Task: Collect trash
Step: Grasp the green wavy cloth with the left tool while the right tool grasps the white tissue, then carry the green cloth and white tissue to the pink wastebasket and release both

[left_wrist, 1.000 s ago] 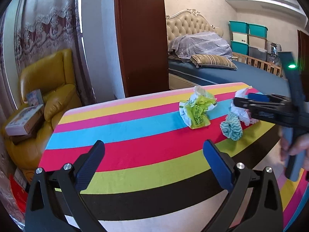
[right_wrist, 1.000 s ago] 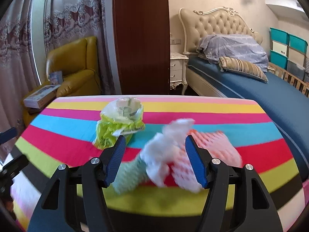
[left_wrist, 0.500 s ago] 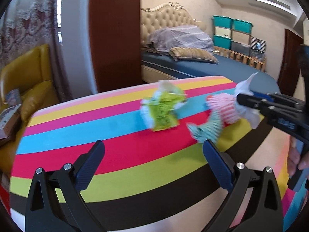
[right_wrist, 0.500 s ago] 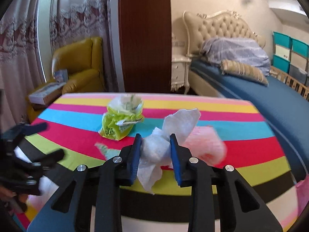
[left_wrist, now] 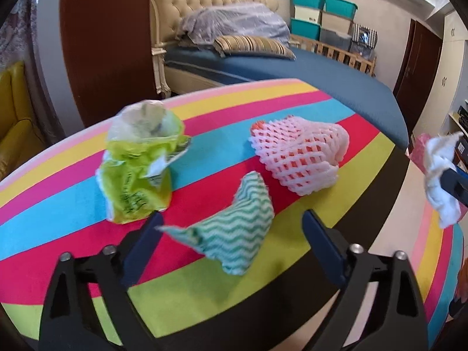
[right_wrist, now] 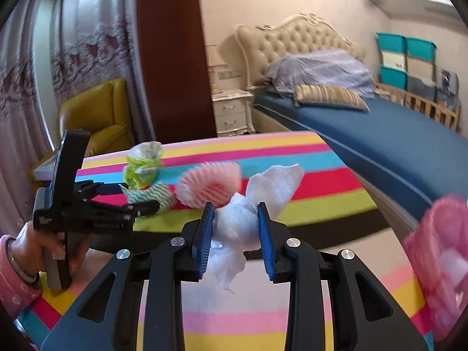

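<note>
From my seat at the controls, the left tool (left_wrist: 231,234) is tilted down over the near edge of the rainbow-striped bench (left_wrist: 73,204), its jaws closing but not yet pressing on anything; the crumpled green-and-white zigzag cloth scrap (left_wrist: 234,234) lies on the bench between its blue pads (left_wrist: 321,245), with the left pad's tip right at the cloth's pointed corner. In the right wrist view I can see that same tool from the side, carried by a hand (right_wrist: 32,248) in a pink sleeve (right_wrist: 14,283) gripping the handle low at the left, with the tool's fingers reaching level toward the cloth scrap. Just left of the cloth and farther back stands the crumpled lime-green plastic wrapper (left_wrist: 140,169), upright with its pale mouth open. To the right of the cloth, close but apart, lies the pink-white foam fruit net (left_wrist: 301,158) on the red stripe. Farther right, off the bench edge, my right tool (right_wrist: 235,234) is clenched on the wad of white tissue paper (right_wrist: 237,225), which bulges between its blue pads with a loose flap rising above and a tail hanging below, held over the floor beyond the bench. At the far right edge a blurred pink bag-like shape (right_wrist: 438,263) shows; I cannot tell exactly what it is.
</note>
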